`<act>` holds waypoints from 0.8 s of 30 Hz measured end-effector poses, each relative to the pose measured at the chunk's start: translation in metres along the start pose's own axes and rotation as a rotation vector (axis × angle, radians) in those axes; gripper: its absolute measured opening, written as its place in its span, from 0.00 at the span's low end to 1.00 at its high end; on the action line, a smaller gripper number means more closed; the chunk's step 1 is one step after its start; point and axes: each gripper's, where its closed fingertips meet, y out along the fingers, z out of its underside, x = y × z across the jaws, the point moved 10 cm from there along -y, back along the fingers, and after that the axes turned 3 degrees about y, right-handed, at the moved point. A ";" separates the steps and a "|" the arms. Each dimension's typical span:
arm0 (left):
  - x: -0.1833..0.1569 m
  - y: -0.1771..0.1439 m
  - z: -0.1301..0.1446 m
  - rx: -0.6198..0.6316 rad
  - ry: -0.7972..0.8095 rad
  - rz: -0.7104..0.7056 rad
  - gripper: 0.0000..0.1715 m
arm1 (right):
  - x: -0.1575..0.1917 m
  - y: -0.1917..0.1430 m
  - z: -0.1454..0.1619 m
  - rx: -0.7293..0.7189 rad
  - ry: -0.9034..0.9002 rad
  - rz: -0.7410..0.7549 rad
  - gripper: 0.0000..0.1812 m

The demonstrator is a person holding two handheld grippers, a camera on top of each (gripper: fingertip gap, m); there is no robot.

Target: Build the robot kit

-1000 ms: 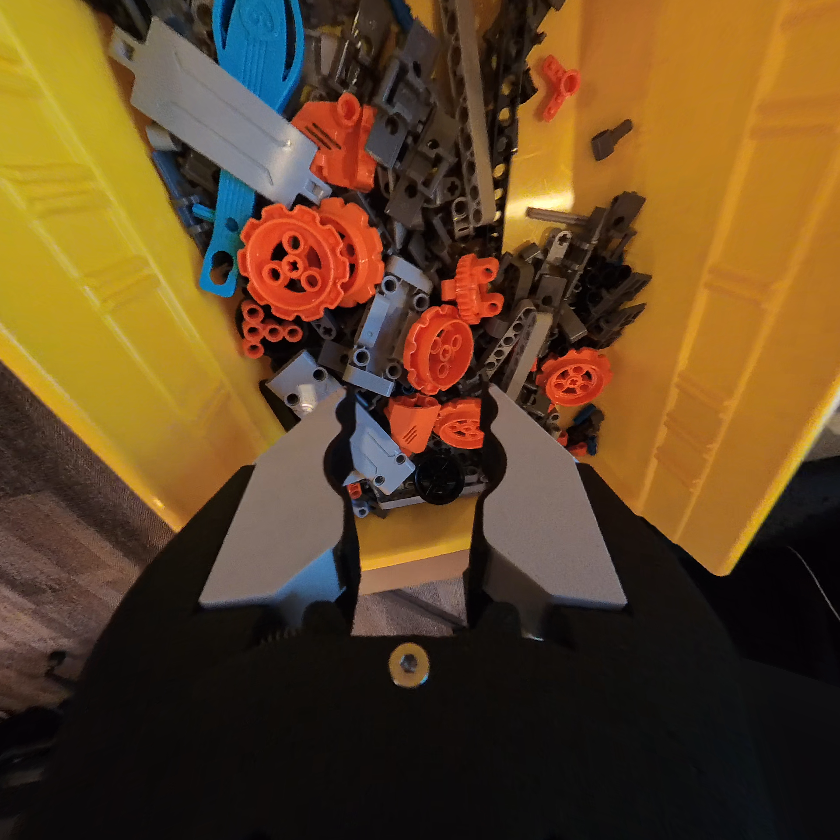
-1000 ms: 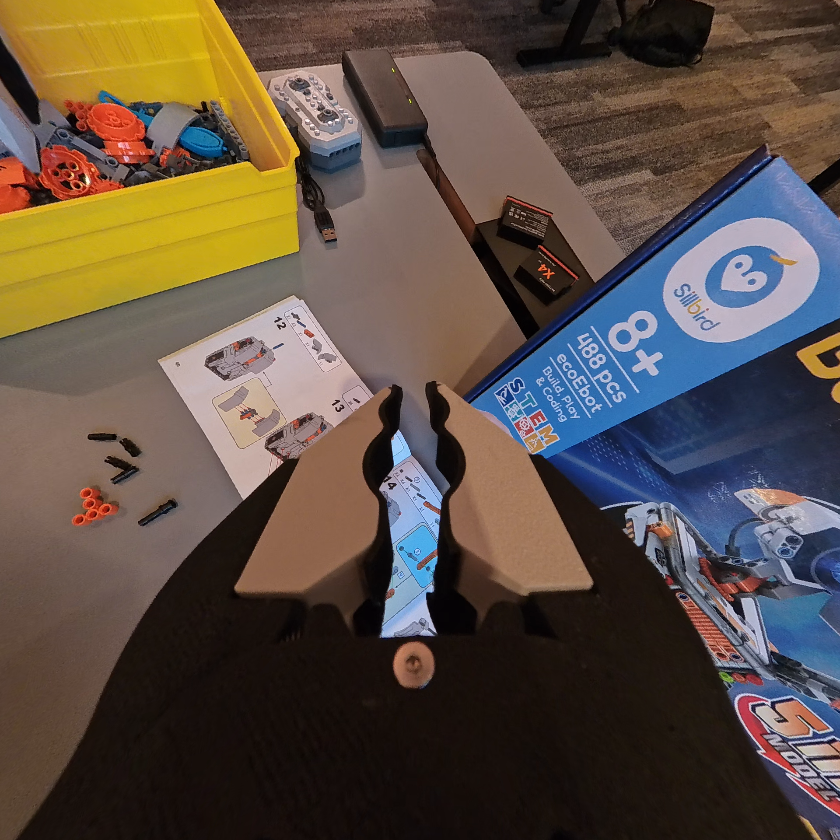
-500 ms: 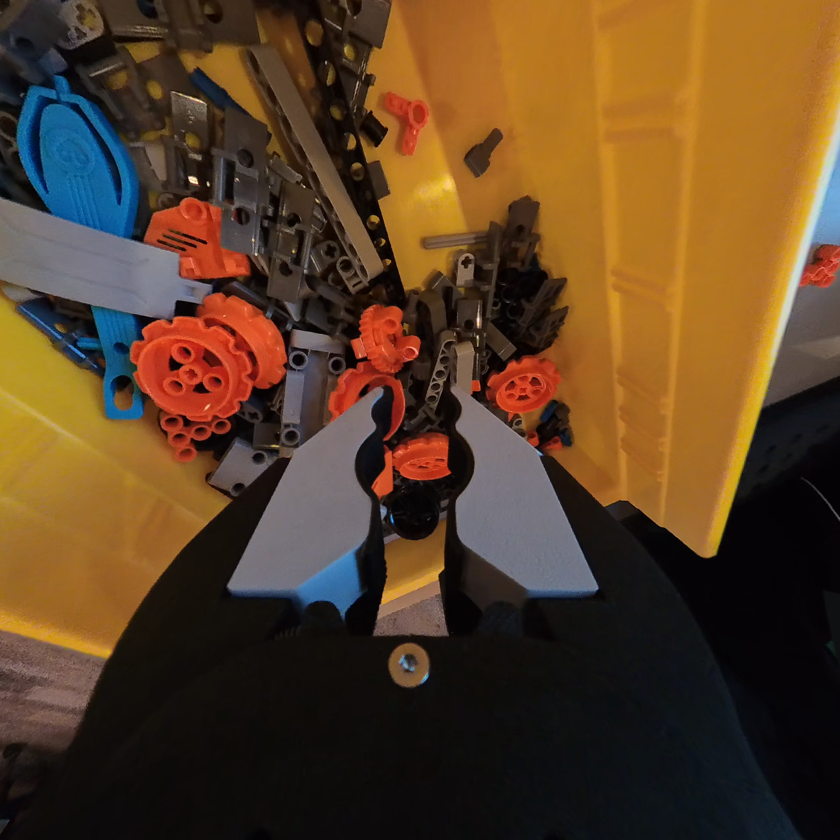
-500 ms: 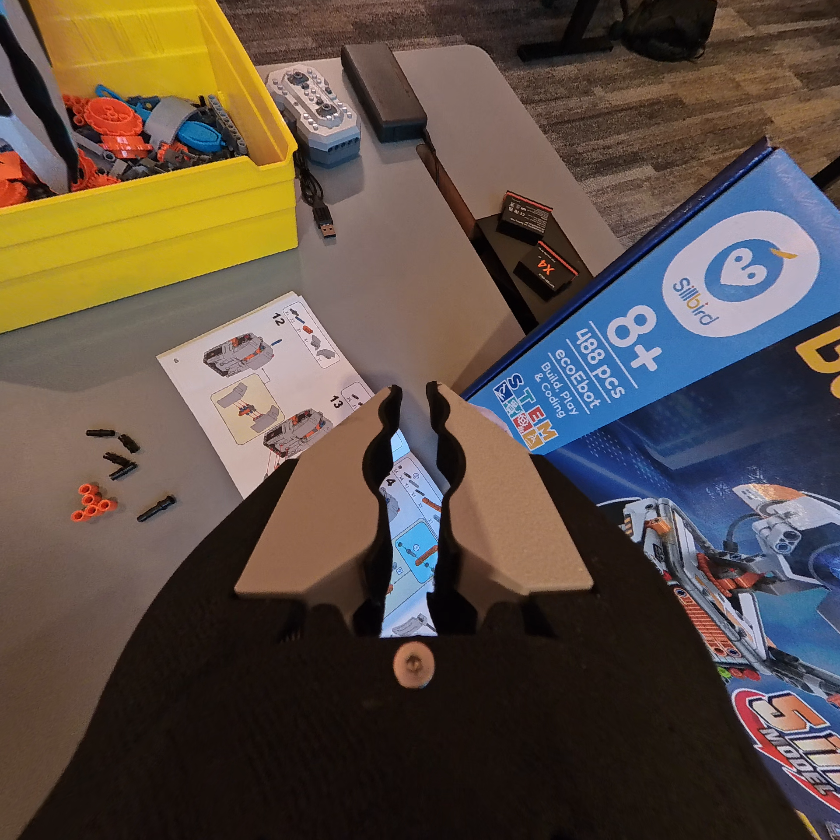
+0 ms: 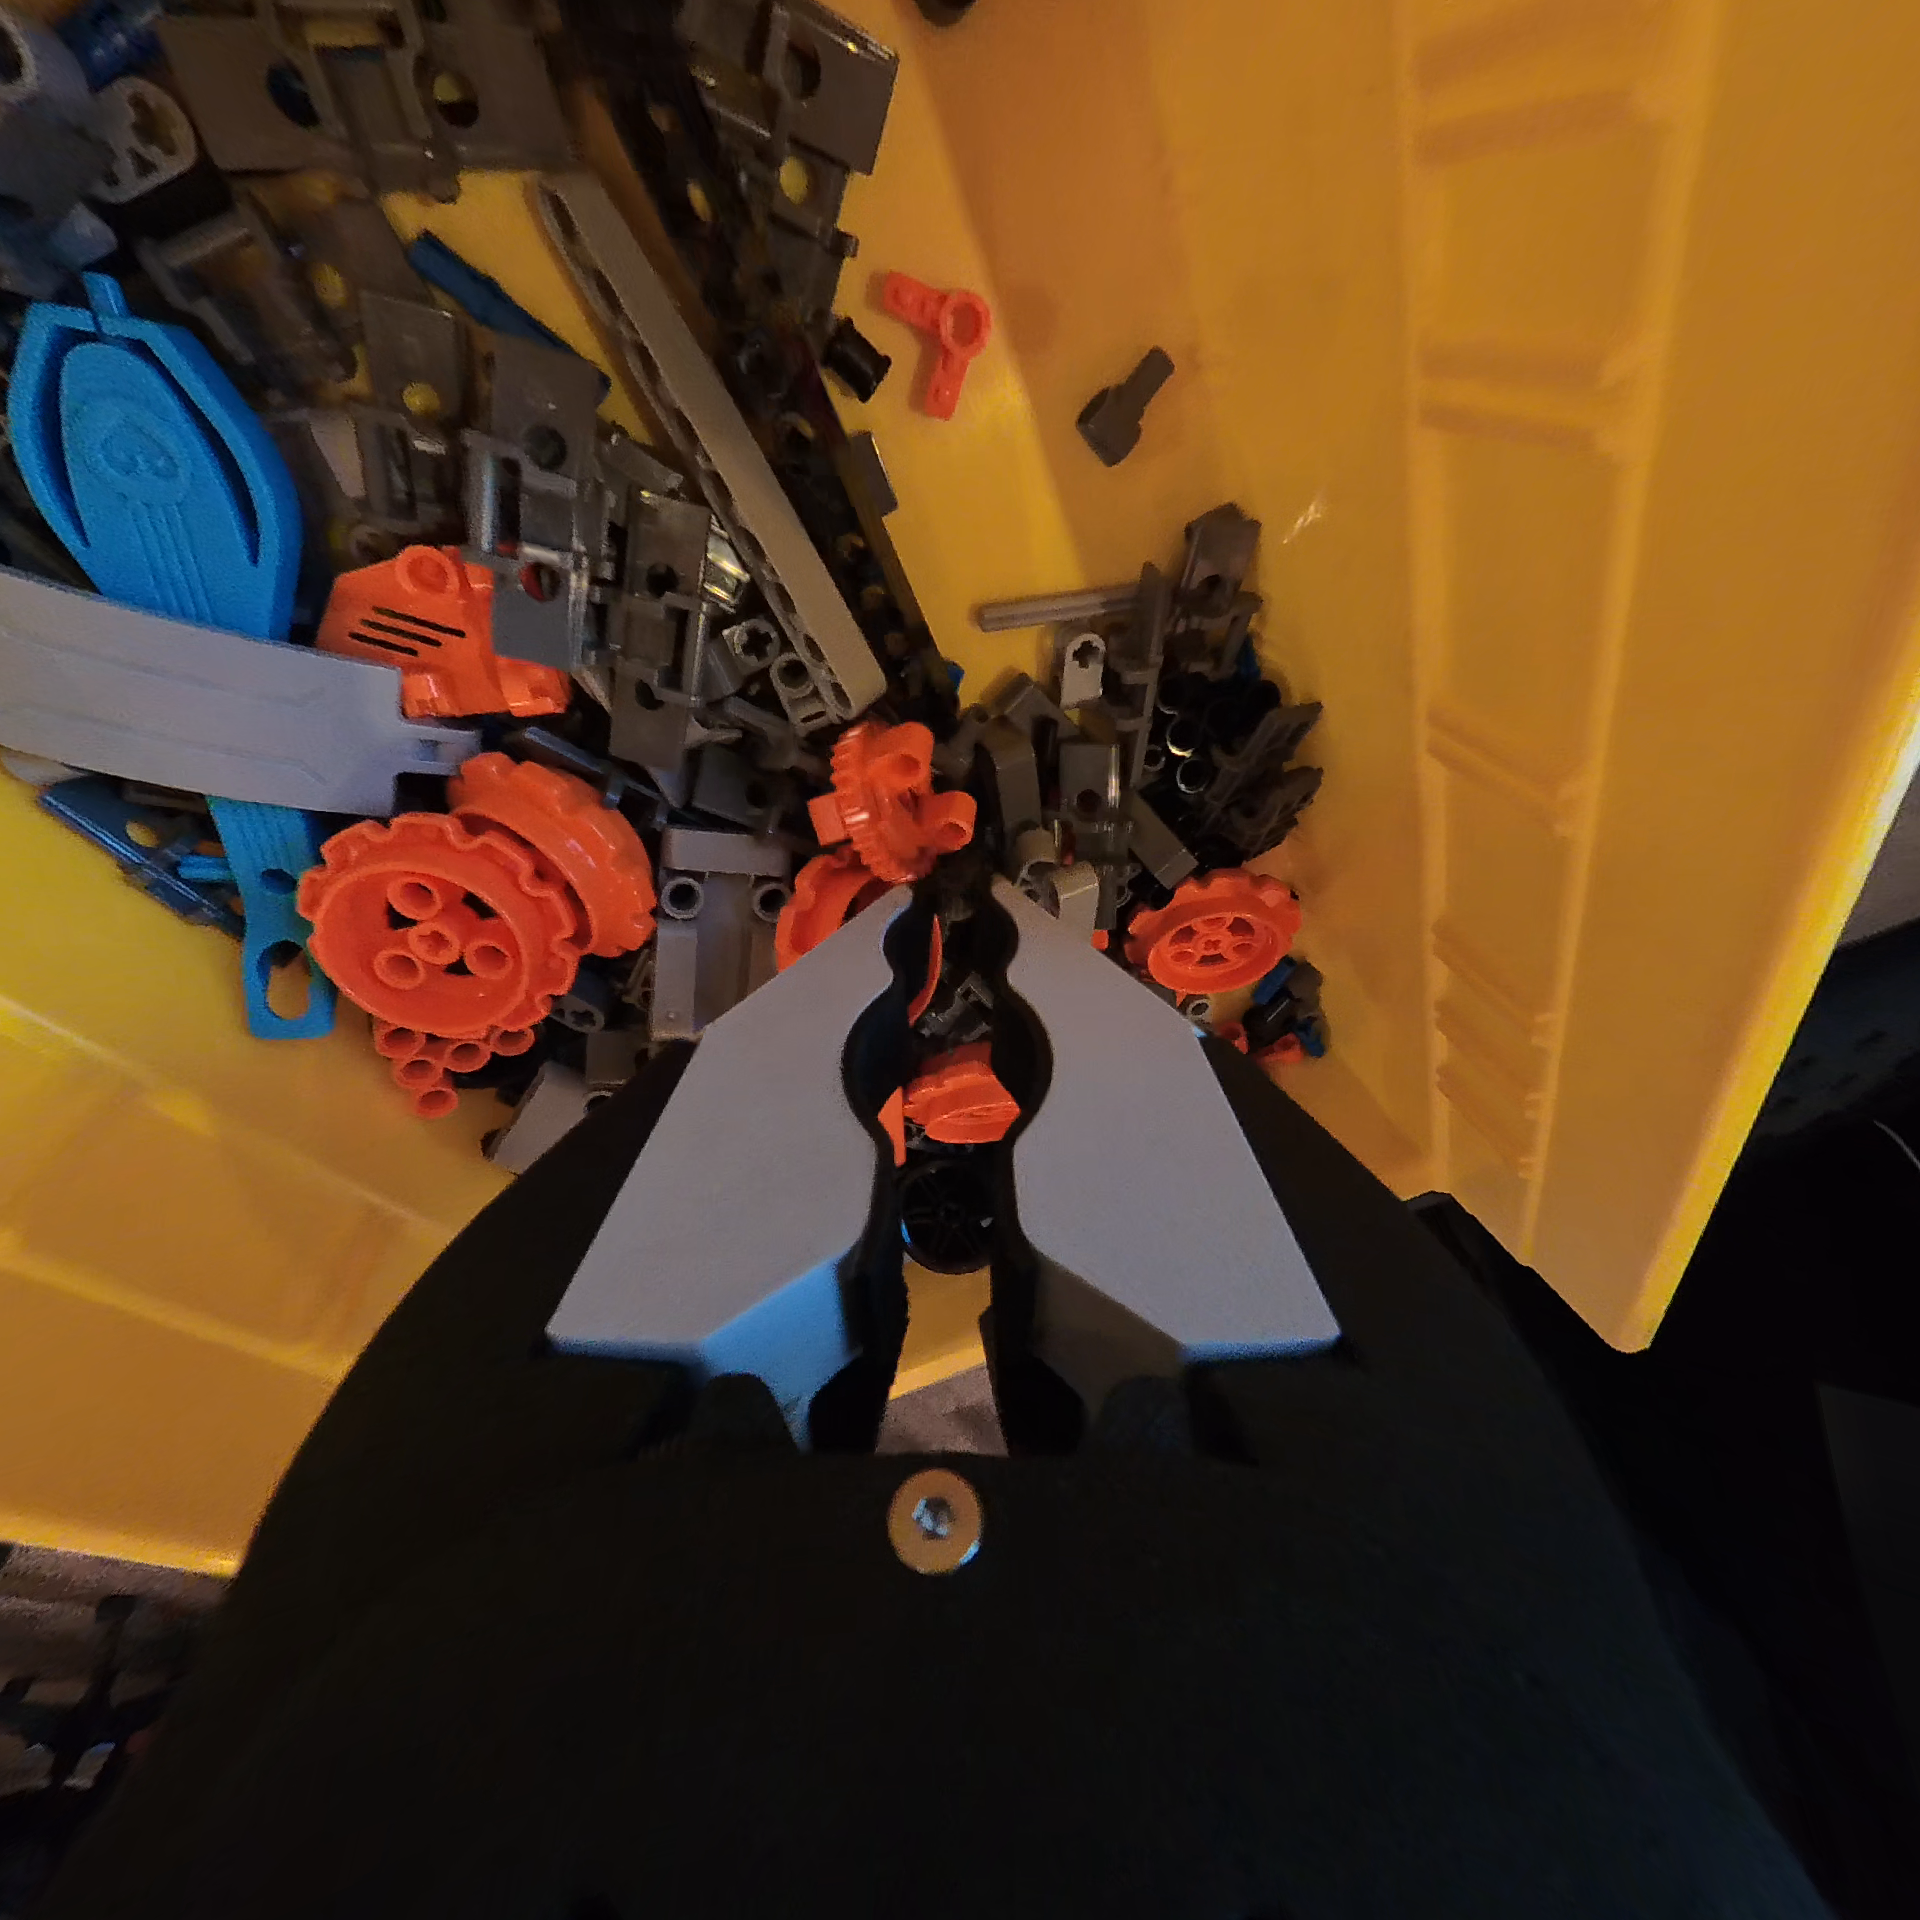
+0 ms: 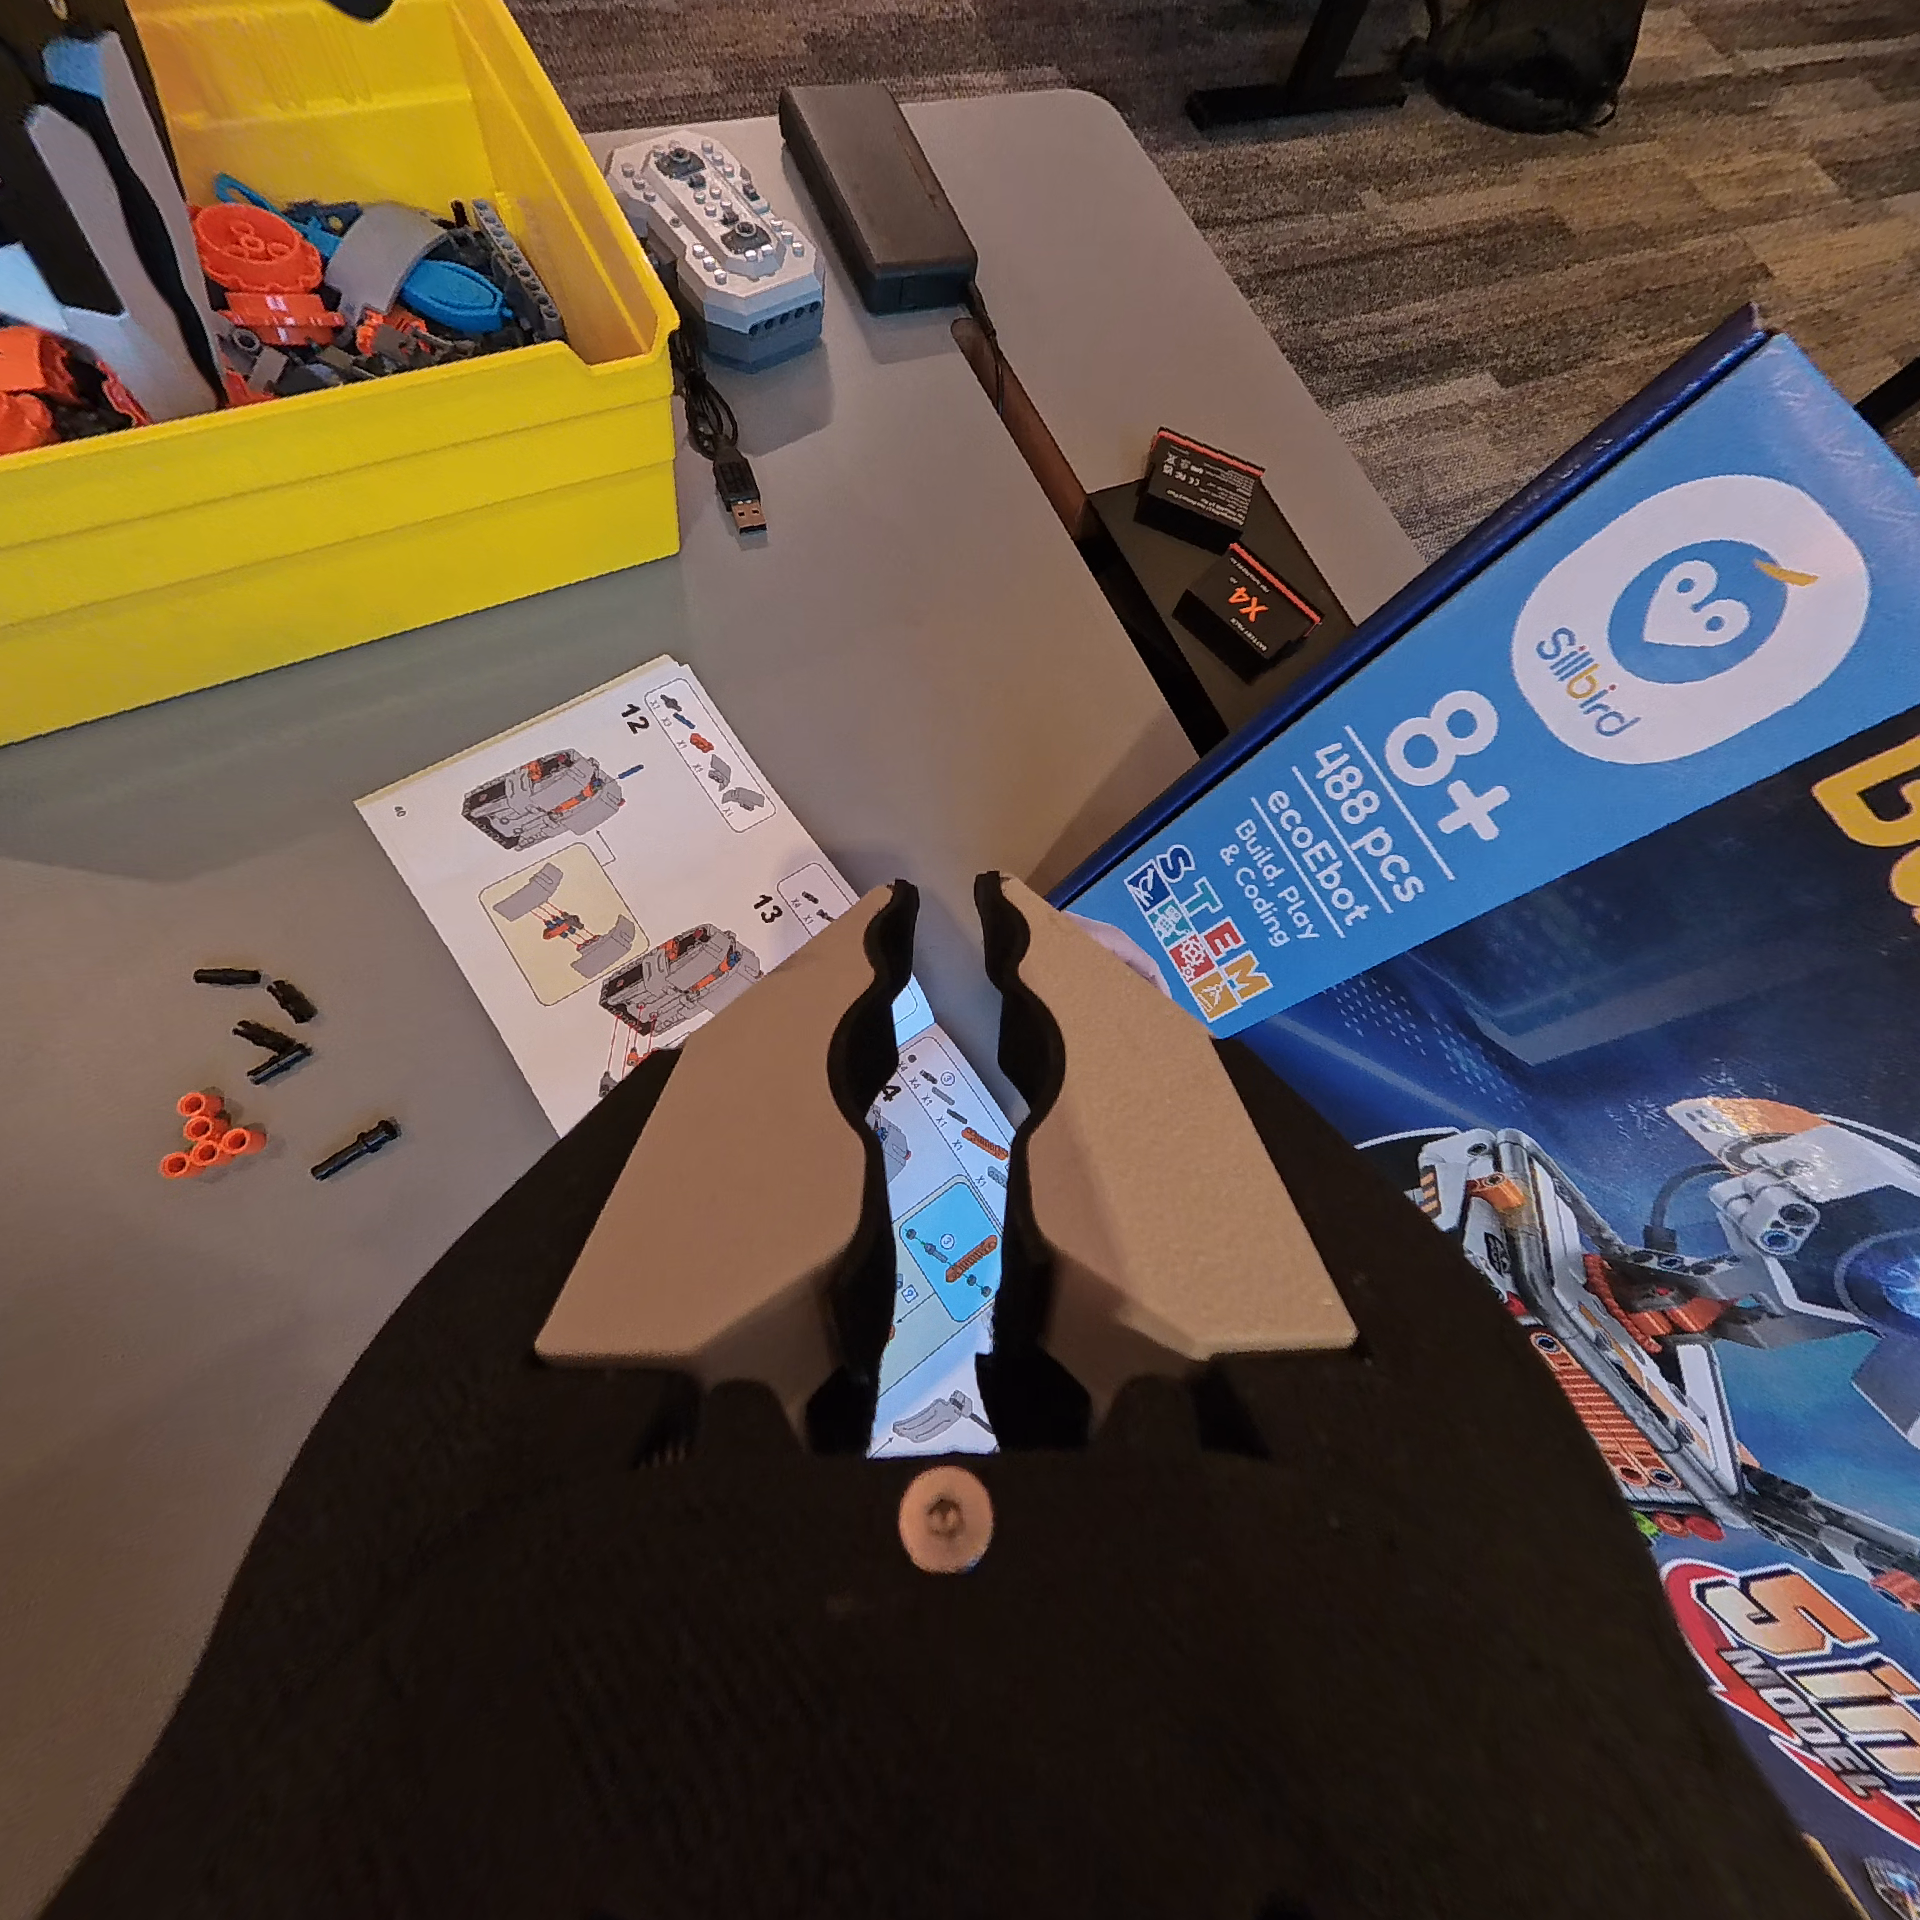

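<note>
Deep in the yellow bin (image 5: 1507, 727), near its right wall, the left gripper (image 5: 948, 891) has its tips nearly clenched among dark toothed parts beside an orange gear (image 5: 891, 798) (what it pinches, I cannot tell). Outside the bin, the right gripper (image 6: 945, 894) hovers slightly parted, empty, over a glossy booklet (image 6: 582, 862) on bare grey table (image 6: 904, 644)

1. A grey table (image 6: 935, 644) with a rounded corner is seen under warm, dim light.
2. The floor is covered by brown and grey patterned carpet (image 6: 1507, 239).
3. Dark furniture legs (image 6: 1309, 83) are seen on the carpet.
</note>
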 end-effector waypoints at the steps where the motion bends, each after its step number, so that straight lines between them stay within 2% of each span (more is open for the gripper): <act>1: 0.001 -0.001 -0.001 -0.011 -0.002 -0.005 0.03 | 0.000 0.000 0.000 0.001 -0.002 -0.002 0.06; 15: 0.009 -0.015 -0.009 -0.154 -0.016 -0.022 0.02 | 0.002 0.003 0.001 0.026 -0.016 -0.002 0.07; 16: 0.008 -0.015 -0.009 -0.157 -0.019 -0.003 0.05 | 0.002 0.004 0.002 0.028 -0.017 -0.002 0.07; 18: 0.005 -0.014 -0.005 -0.141 -0.029 0.029 0.17 | 0.002 0.004 0.002 0.032 -0.018 -0.003 0.07; 19: 0.004 -0.014 -0.002 -0.128 -0.036 0.029 0.18 | 0.002 0.004 0.002 0.033 -0.019 -0.003 0.07; 24: -0.010 -0.016 0.015 -0.067 -0.038 0.014 0.16 | 0.002 0.004 0.002 0.036 -0.021 -0.004 0.07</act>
